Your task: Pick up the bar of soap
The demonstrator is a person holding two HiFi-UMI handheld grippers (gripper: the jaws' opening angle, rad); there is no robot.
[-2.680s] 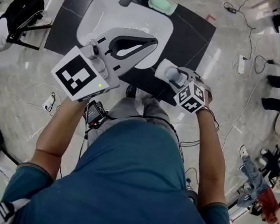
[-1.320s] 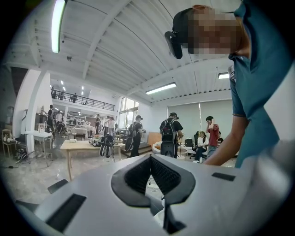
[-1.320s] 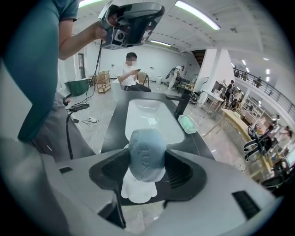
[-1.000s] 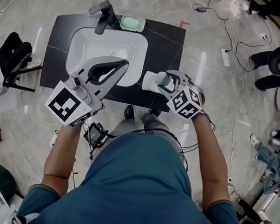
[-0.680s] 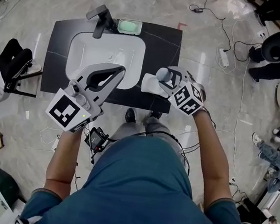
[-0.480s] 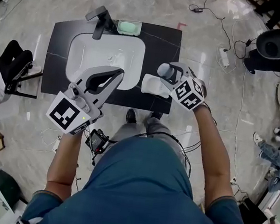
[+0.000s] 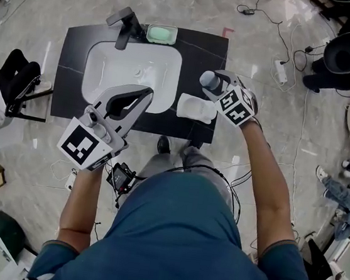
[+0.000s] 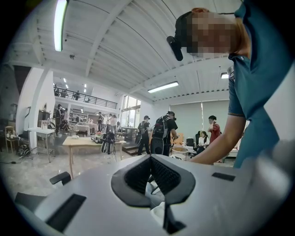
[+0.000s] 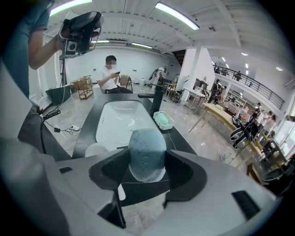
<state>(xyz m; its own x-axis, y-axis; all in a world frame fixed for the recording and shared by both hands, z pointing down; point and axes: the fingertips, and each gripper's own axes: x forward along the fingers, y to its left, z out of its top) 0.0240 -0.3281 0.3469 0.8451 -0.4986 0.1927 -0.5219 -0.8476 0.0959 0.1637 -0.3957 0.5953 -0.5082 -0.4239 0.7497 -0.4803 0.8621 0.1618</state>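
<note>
I judge the pick-up essentially done: my right gripper (image 7: 212, 84) has its jaws closed on the blue-grey, egg-shaped bar of soap (image 9: 146, 150), and the bar is off the surface, held in the air over the right part of the black stone countertop (image 7: 201, 57), beside the white rectangular basin (image 7: 133, 68). Nothing supports it except the jaws. What is left, as far as I can see, is only to keep the grip secure; the task names no place to put it.

The right gripper view shows the bar standing upright between the two black pads, which press on its lower sides while the rounded top sticks out beyond them. Its surface is matte with faint embossed marks I cannot read, and its bottom edge looks paler. It seems firm and dry, though the curved sides could let it slip.

My left gripper (image 7: 144, 93) is idle over the front edge of the basin, its jaws brought together with nothing held.

On the counter below the soap lies a white shallow dish (image 7: 197, 107), and a pale green tray (image 7: 161, 34) sits beside the black faucet (image 7: 126, 22).
</note>
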